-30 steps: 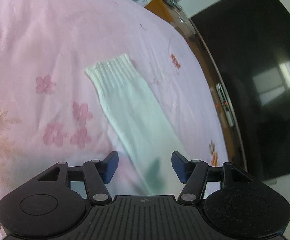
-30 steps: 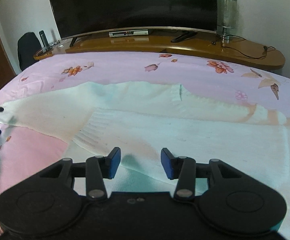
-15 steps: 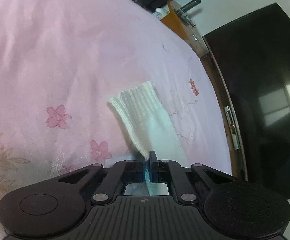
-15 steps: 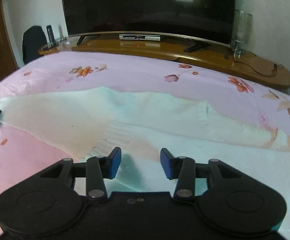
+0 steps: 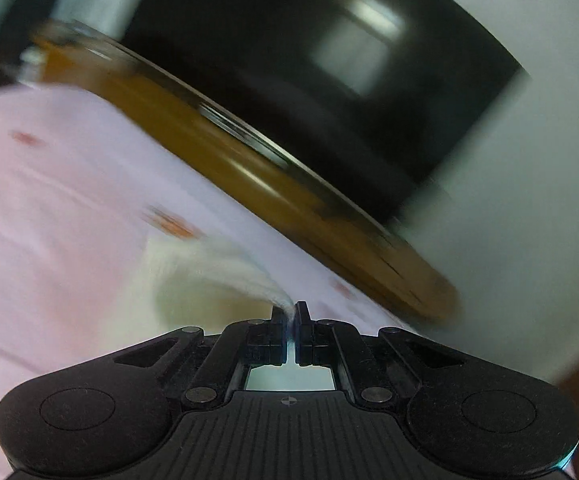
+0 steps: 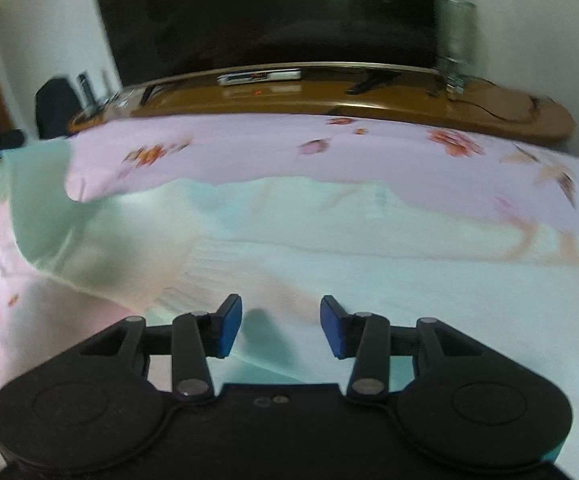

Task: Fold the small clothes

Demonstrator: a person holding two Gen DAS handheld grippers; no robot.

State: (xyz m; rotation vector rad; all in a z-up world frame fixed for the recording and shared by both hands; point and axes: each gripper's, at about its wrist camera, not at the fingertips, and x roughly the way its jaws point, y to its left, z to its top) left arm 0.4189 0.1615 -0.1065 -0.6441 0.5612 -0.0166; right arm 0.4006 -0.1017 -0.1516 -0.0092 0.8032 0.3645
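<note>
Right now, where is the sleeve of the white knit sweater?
The white knit sleeve is pinched in the closed left tongs, lifted over the pink floral bedsheet; in the right wrist view it rises at far left.

The sweater (image 6: pixel 369 264) lies on the bed (image 6: pixel 249 148), the sideboard (image 6: pixel 369 100) behind it.

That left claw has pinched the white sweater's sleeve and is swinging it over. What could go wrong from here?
The left gripper pinches only a thin edge of the sleeve, so the knit might slip out mid-swing. The sleeve hangs lifted above the pink bedsheet and could land bunched or crooked on the sweater. The right gripper is open and holds nothing, so the sweater's body could get dragged along.
</note>
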